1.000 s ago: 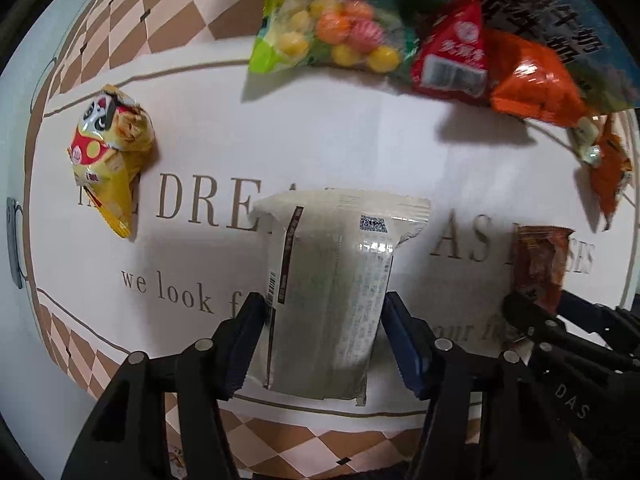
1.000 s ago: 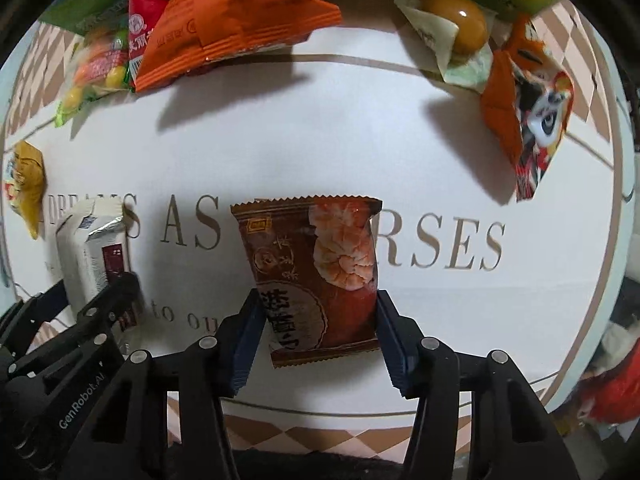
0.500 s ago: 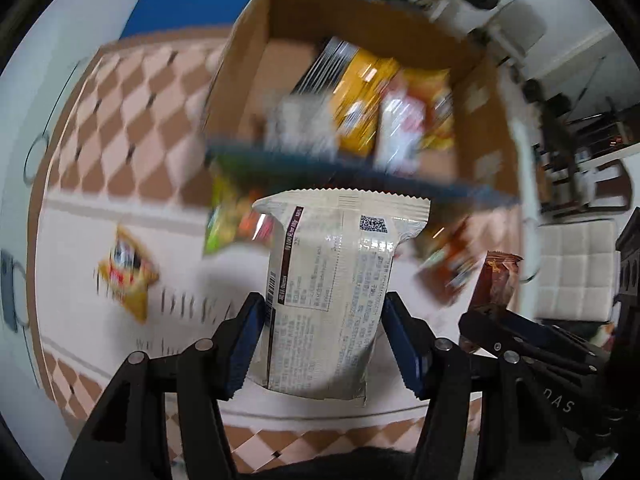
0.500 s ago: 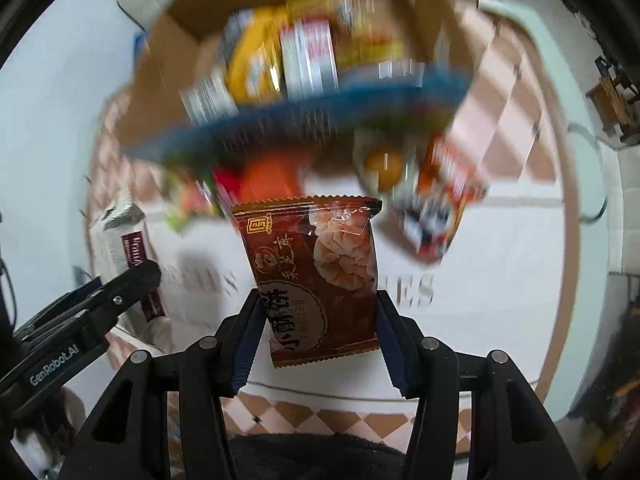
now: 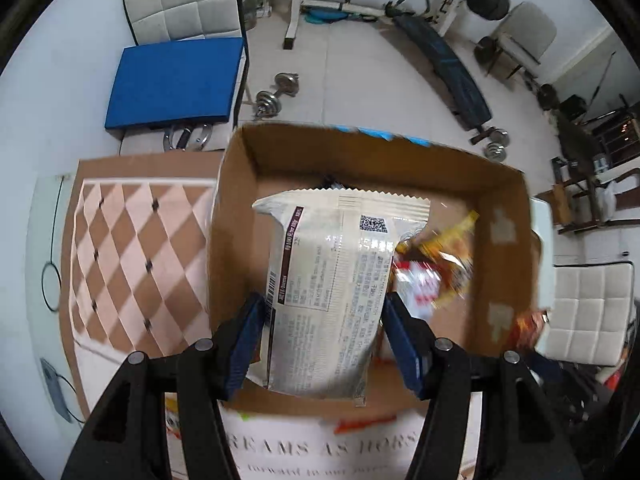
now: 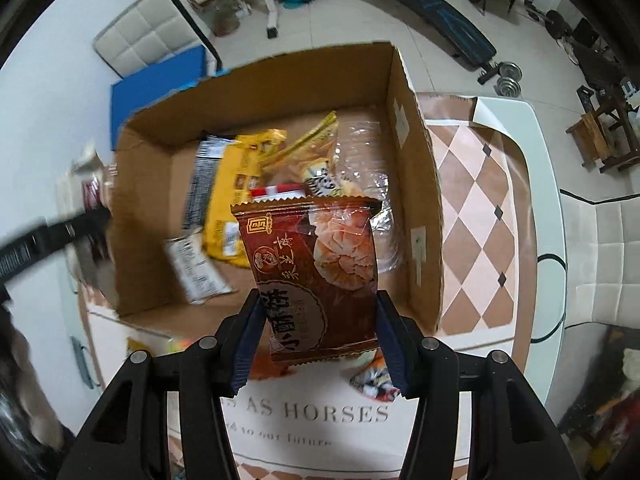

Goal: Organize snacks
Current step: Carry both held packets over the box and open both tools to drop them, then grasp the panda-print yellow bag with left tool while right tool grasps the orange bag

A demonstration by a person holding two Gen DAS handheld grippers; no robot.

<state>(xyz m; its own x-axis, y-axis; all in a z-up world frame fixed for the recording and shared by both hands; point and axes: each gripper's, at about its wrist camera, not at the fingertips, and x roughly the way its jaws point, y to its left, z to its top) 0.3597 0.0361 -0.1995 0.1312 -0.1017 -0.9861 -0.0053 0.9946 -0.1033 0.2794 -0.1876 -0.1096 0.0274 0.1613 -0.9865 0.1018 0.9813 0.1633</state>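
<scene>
Snack packets clamped between tongs

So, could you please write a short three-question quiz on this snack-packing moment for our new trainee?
1. True or false: the left gripper is open with nothing in it.
2. What does the right gripper hold? A) yellow packet B) brown packet C) dumbbell
3. Fill in: both packets are held up in front of an open cardboard ____.

Key:
1. False; it grips a white packet.
2. B
3. box
</scene>
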